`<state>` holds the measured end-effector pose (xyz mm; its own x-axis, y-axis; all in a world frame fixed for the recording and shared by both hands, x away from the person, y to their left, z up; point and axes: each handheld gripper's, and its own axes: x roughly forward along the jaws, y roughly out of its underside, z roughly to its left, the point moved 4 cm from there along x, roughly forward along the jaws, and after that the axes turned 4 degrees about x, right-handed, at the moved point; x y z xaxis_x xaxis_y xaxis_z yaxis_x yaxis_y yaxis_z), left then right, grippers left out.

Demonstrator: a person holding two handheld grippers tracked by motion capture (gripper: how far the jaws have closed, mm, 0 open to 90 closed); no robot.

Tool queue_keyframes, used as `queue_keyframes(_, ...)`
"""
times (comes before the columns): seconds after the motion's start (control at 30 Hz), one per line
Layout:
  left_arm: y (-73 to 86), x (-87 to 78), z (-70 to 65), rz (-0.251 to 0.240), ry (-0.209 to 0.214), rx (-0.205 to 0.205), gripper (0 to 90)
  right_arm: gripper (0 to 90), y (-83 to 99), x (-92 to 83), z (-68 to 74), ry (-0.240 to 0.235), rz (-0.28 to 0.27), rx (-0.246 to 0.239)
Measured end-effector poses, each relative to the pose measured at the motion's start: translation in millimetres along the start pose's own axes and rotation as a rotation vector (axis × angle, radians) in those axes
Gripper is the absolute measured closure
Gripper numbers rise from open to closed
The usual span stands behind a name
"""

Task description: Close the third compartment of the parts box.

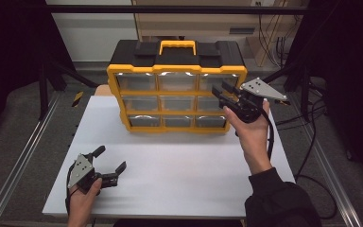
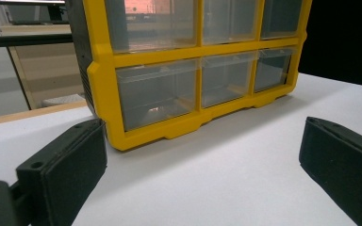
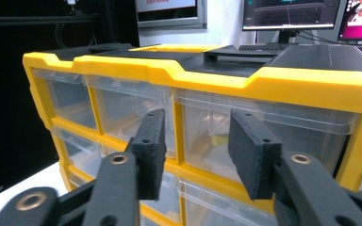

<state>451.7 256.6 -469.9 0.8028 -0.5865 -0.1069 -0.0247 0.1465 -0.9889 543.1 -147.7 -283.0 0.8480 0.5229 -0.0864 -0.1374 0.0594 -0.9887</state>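
Yellow and black drawer cabinet (image 1: 176, 90) stands upright at the far middle of the white counter (image 1: 179, 165), its clear drawers facing me. My right fingers (image 1: 222, 93) are raised at the cabinet's right front, level with the top right drawer (image 3: 259, 136); they stand partly apart with nothing between them, not touching the drawer. My left fingers (image 1: 109, 160) rest low over the near left of the counter, wide apart and empty, well apart from the cabinet.
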Motion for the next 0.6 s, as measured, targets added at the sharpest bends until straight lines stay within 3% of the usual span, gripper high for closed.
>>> queue_keyframes(0.6,0.2,-0.1,0.4,-0.001,-0.001,-0.003,0.9,20.8,-4.1,-3.9,0.4,-0.015,-0.037,0.006)
